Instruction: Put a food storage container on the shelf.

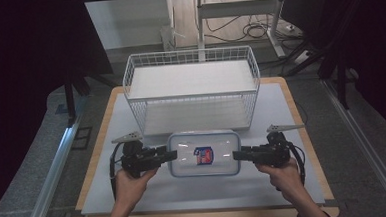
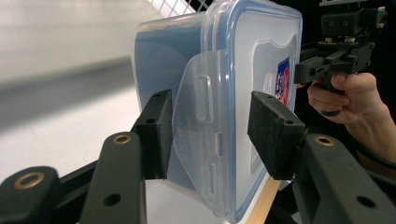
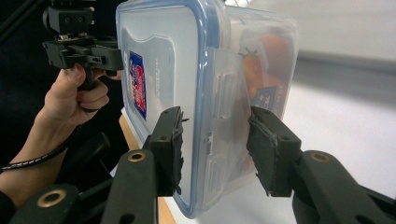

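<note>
Hand-held grippers (image 1: 169,156) (image 1: 235,155) clamping container (image 1: 203,153) ends

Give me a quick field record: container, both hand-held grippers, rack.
container: clear lidded box with blue seal, lid label facing up, in front of the rack
left hand-held gripper: clamped on the box's left end over its latch
right hand-held gripper: clamped on the right end
rack: white two-tier wire shelf, both tiers bare
surface: white mat on wooden board
</note>
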